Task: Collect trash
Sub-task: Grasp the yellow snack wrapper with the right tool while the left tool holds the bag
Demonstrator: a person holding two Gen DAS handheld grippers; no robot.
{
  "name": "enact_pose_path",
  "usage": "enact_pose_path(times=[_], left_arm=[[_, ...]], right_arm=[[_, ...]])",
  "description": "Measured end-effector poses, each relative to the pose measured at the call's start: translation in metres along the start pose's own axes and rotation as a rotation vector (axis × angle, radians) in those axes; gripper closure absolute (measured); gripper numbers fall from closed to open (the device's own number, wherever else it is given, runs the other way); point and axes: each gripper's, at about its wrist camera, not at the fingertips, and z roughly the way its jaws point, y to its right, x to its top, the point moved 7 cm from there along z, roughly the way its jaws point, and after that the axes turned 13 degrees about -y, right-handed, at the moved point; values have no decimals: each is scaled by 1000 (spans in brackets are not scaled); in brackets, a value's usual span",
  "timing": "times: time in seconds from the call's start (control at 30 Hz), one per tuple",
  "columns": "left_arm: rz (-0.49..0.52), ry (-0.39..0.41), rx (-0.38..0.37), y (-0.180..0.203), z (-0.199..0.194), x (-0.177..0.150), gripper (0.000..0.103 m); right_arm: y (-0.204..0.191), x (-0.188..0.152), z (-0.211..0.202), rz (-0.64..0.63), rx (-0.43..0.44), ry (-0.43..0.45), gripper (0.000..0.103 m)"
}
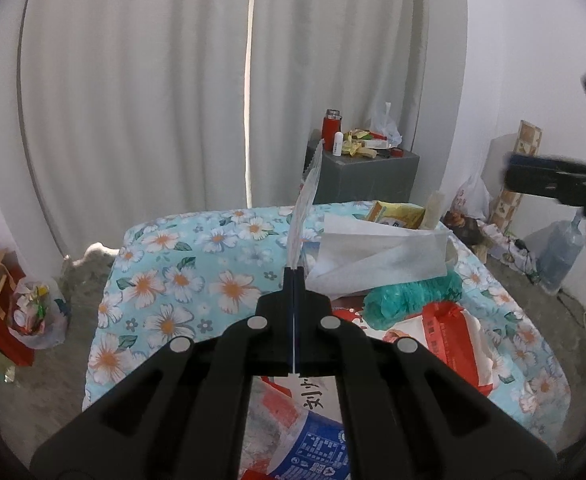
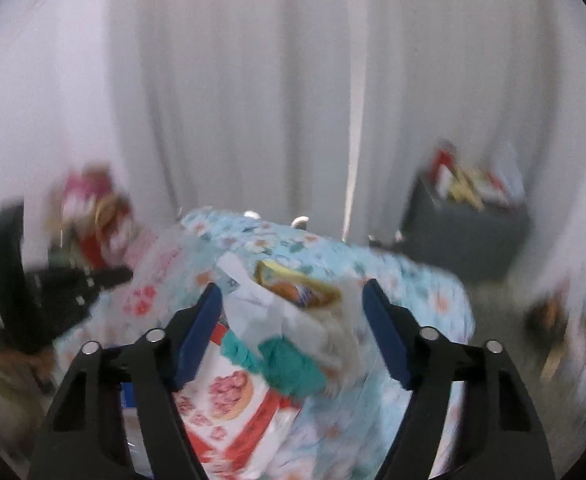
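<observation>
On the floor at the far left of the left wrist view, one red paper bag (image 1: 1,320) with rope handles is seen, and beside it one clear plastic bag (image 1: 37,312) stuffed with crumpled scraps. One floral bedspread (image 1: 181,272), light blue with white flowers, is spread over the bed. The left gripper (image 1: 294,276) is pressed fully together, and one thin clear plastic strip (image 1: 305,204) with a serrated top edge is pinched between its pads and stands up from them. Below the fingers, one white bag (image 1: 317,396) is seen with black handwritten Chinese characters, and next to it one blue printed label (image 1: 317,452) whose text is too small to be read.

Right of the strip, the trash is piled on the bed: one white tissue sheet (image 1: 381,256), one yellow packet (image 1: 397,214), one crumpled teal bag (image 1: 409,296) and one red-and-white wrapper (image 1: 449,332) with unreadable red lettering. Behind, one grey cabinet (image 1: 369,176) carries one red flask (image 1: 331,126) and mixed small items.

In the blurred right wrist view, the right gripper (image 2: 293,320) is held partly open above the same pile, with nothing gripped between its two blue pads (image 2: 199,332). At the far right of the left wrist view, one water jug (image 1: 561,252) stands on the floor.
</observation>
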Motion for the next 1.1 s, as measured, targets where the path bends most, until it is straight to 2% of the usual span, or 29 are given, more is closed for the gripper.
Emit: enact_pose_path(times=[0.1,0.23,0.47,0.57,0.6,0.63,0.73,0.83,1.1], left_arm=[[-14,-3,-15,-3,0,-1,103],[-16,-4,-12,-6,0,-2,103],[-19,-11,-9,-13,1,-2,103],[-19,-15,-8,-13,3,-3,103],[-20,-15,-8,-13,3,-3,103],[-19,-15,-10,-12,3,-3,103],[-20,-12,-12,-11,3,-2,103],[-19,-3,-10,-10,1,-1,103],[-14,21,-17,-5,-6,5,103]], right_arm=[[-15,20,30,-200,-25,-80,41],[-23,32,67,-382,-43,-186,45],[-13,33,116,-485,7,-363,53],[-11,30,131,-501,8,-405,65],[-10,30,136,-502,3,-419,73],[-12,29,139,-506,-4,-419,83],[-15,29,138,-524,-16,-395,94],[-17,34,128,-533,-33,-342,98],[-5,57,88,-461,-77,-188,100]])
